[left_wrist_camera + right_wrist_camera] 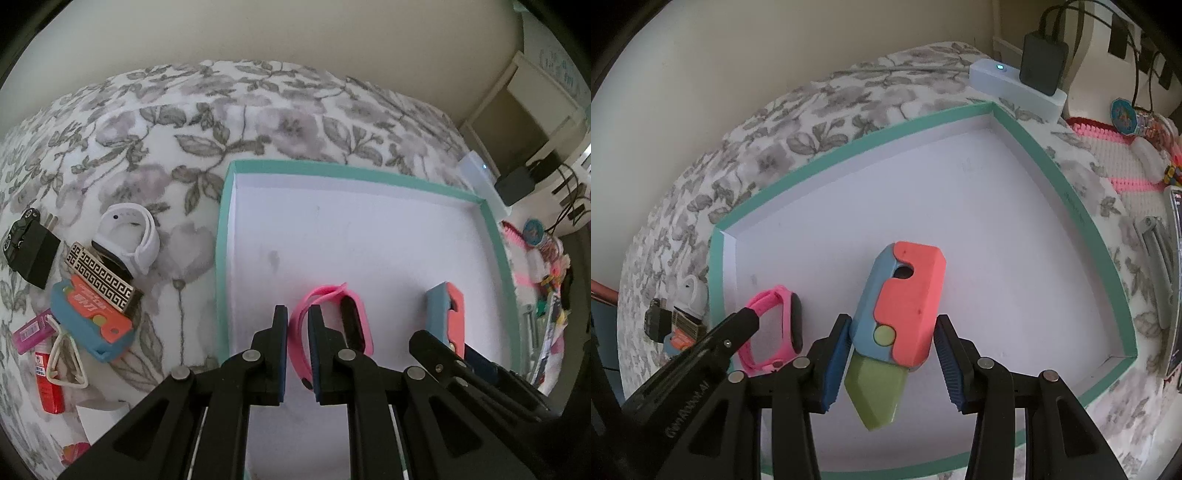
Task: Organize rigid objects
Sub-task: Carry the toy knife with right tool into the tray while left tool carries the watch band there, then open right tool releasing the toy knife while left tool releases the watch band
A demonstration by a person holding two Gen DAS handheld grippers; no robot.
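Left tongs: pressed onto the strap of a pink rubber wristband with a black face, pinching it; the band sits low over the floor of the box, near its left wall.
Right tongs: partly spread, each blue pad against a side of a coral, blue and green plastic toy knife (green blade pointing back toward the camera), gripping it over the middle of the box floor.
Box: a shallow white cardboard box with a teal rim, lying on a grey-and-white floral bedspread; only the wristband and the toy knife are seen inside its walls.
Left of box: on the bedspread, a second blue and coral toy knife, a patterned flat case lying partly on it, a white smartwatch, a black plug adapter, a pink stick and a red tube.
Far corner: a pale blue device with a lit dot, just beyond the box.
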